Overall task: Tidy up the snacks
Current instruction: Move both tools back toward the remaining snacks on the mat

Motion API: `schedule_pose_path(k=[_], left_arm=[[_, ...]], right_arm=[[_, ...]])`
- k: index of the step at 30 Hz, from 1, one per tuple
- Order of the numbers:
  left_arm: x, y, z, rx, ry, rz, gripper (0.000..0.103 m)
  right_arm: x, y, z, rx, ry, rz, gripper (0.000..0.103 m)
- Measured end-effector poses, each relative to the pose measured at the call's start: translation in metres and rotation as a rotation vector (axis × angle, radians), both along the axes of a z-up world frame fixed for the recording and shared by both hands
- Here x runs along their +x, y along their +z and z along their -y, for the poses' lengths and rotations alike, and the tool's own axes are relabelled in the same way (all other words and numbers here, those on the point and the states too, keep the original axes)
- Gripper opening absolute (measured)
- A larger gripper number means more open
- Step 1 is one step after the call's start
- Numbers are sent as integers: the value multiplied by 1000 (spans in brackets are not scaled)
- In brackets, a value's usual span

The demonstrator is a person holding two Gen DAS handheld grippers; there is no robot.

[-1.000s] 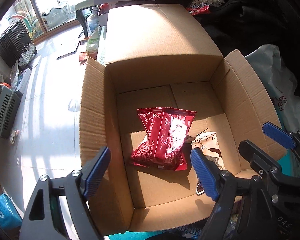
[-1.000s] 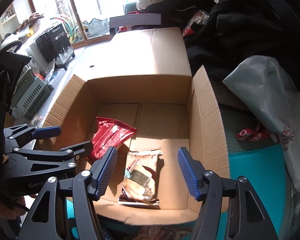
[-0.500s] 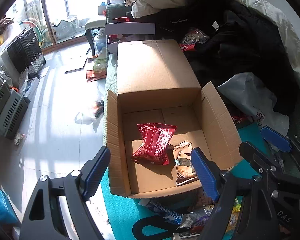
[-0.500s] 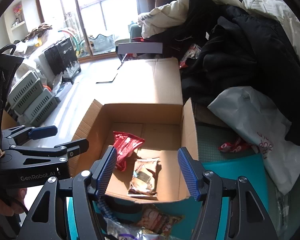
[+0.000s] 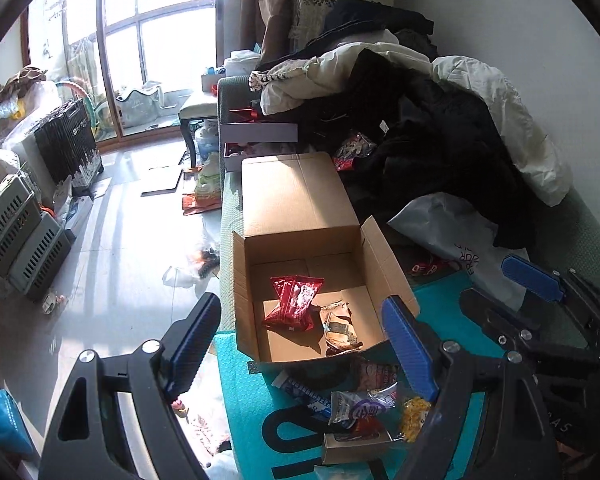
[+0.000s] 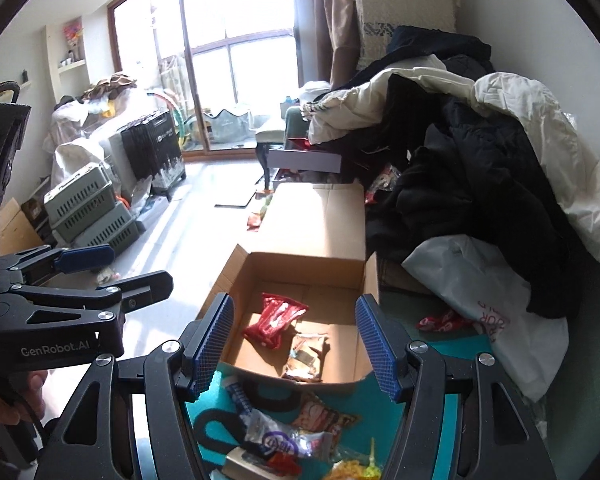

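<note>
Both the left gripper [image 5: 300, 344] and right gripper [image 6: 296, 344], jaws wide and empty, hover short of the cardboard box [image 6: 320, 276] at 12 o'clock; loose snacks [image 6: 296, 440] at 6 o'clock should be grasped singly by their middles.

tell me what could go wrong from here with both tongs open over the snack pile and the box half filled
1. The loose snacks overlap on the teal mat, so the right tongs might pinch two packets at once or slip on shiny film.
2. The left tongs hang close beside the right ones; reaching for the same pile could make them collide.
3. The cardboard box has a low front wall just behind the pile, so a carried packet may catch on it.
</note>
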State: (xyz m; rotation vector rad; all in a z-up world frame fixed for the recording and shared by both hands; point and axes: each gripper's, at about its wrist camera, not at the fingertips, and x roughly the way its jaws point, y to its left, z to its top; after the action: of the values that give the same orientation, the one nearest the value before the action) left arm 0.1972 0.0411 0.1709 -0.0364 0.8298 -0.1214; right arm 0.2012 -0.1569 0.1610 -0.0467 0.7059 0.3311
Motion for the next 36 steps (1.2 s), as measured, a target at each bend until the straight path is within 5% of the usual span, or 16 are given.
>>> schedule_pose_path(k=[16,36], left_arm=[[-111,13,-1,49,-24,72,82],[-173,-100,12,15,-63,-119,82]], right_arm=[[-96,7,6,33,23,6,66],[-157,-119,14,49,91,-270,66]])
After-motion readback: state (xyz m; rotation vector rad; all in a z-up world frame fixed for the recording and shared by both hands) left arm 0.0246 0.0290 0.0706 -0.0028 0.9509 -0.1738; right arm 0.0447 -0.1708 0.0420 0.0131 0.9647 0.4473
